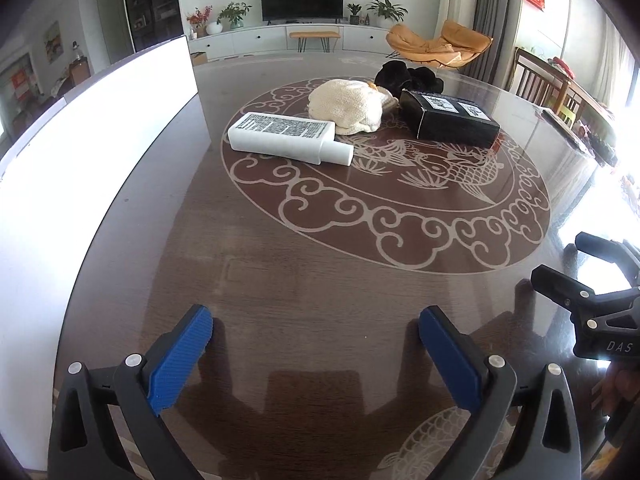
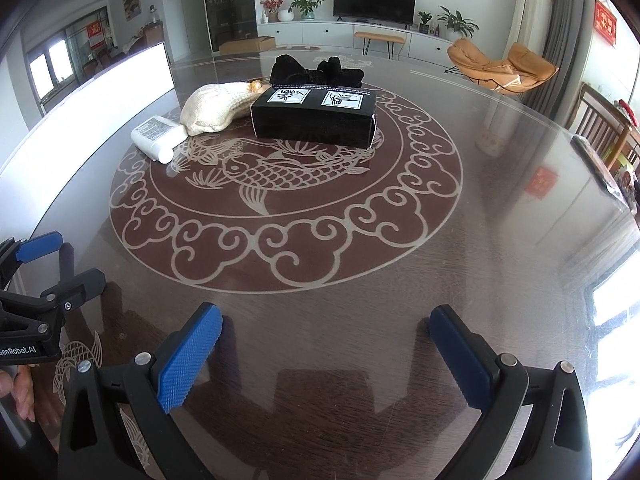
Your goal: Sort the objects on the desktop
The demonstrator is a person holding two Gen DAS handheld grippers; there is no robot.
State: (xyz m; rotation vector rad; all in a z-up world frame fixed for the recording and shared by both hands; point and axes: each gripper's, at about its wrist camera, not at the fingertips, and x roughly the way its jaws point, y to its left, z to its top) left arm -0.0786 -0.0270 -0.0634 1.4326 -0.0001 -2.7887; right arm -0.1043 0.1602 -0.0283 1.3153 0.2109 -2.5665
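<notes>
A white bottle point(image 1: 286, 137) lies on its side on the round glass-topped table point(image 1: 320, 264); it also shows in the right wrist view point(image 2: 157, 136). Behind it lie a cream knitted cloth point(image 1: 348, 106) point(image 2: 216, 108), a black box point(image 1: 450, 118) point(image 2: 316, 116) with white labels, and a black fabric item point(image 1: 406, 76) point(image 2: 316, 70). My left gripper point(image 1: 316, 324) is open and empty, low over the near table, far from the objects. My right gripper point(image 2: 326, 322) is open and empty beside it, and shows at the left view's right edge point(image 1: 560, 260).
A bright white board point(image 1: 92, 128) point(image 2: 92, 92) stands along the table's left side. Wooden chairs point(image 1: 544, 84) and dark items point(image 2: 600, 168) sit at the table's right edge. A TV cabinet and an orange lounge chair point(image 2: 500, 64) stand beyond the table.
</notes>
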